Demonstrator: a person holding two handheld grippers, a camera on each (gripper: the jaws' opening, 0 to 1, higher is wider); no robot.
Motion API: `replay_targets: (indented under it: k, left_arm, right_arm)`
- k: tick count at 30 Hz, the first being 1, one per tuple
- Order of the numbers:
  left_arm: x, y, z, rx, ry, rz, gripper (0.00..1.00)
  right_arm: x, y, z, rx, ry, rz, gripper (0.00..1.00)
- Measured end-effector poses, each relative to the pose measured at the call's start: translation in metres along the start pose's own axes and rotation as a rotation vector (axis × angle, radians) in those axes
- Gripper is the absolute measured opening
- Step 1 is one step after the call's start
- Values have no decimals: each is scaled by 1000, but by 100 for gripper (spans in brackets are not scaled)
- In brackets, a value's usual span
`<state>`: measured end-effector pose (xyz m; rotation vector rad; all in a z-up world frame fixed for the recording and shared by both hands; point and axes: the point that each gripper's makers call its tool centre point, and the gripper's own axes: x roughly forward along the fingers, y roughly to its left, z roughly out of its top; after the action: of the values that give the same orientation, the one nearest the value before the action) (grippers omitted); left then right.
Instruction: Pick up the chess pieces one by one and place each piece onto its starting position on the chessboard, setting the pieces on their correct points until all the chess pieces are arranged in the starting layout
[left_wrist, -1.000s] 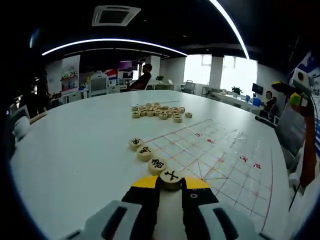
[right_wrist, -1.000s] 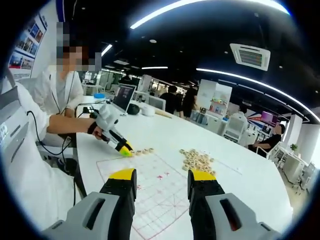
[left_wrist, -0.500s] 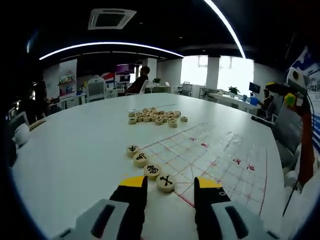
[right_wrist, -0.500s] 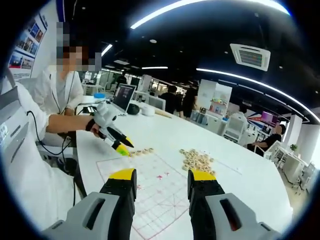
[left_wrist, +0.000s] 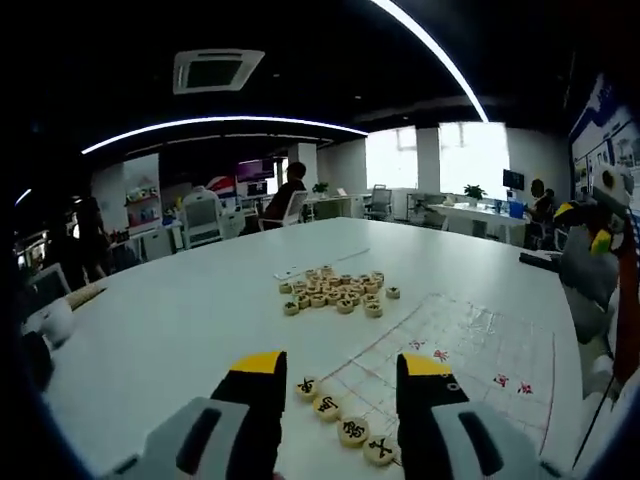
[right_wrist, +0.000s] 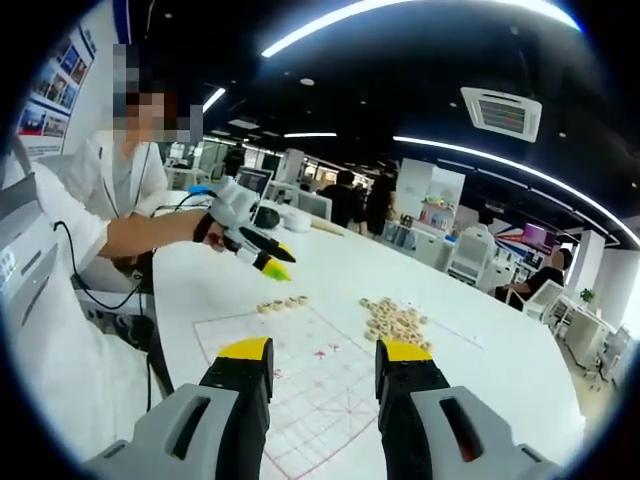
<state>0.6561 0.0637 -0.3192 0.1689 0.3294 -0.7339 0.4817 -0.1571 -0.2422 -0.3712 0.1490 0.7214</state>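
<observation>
four chess pieces (left_wrist: 341, 420) between the open left gripper (left_wrist: 335, 375).

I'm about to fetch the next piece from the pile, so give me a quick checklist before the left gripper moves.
1. Left gripper empty, fingers apart: ok.
2. Row of four placed pieces lying flat along the chessboard edge: ok.
3. Whether each placed piece sits exactly on its point: cannot tell.
4. Pile of loose pieces ahead on the white table, path unobstructed: ok.
5. Right gripper open, above the board, apart from the pile: ok.
</observation>
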Motion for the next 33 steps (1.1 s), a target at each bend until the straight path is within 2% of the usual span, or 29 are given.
replay_targets:
  k: [6, 12, 16, 19, 26, 28, 29, 33]
  left_arm:
    - [48, 21, -1, 53, 44, 28, 46]
    - [89, 34, 1, 33, 41, 30, 46]
    - [112, 39, 3, -44, 31, 26, 41]
    - [131, 45, 1, -28, 43, 46, 41]
    - [163, 53, 1, -19, 53, 63, 40]
    - [171, 55, -1, -55, 47, 60, 40]
    - [177, 59, -8, -71, 70, 72, 39]
    - [188, 68, -18, -64, 94, 97, 38]
  right_arm:
    - [0, 0, 1, -2, -2, 1, 42]
    - [0, -2, 0, 0, -2, 1, 42]
    - [3, 0, -2, 1, 4, 9, 42]
    - [4, 1, -2, -3, 3, 13, 42]
    - [3, 0, -2, -3, 5, 9, 42]
    - [3, 0, -2, -4, 5, 9, 42]
    - [3, 1, -2, -5, 4, 9, 42]
    - [2, 1, 0, -6, -1, 10, 42]
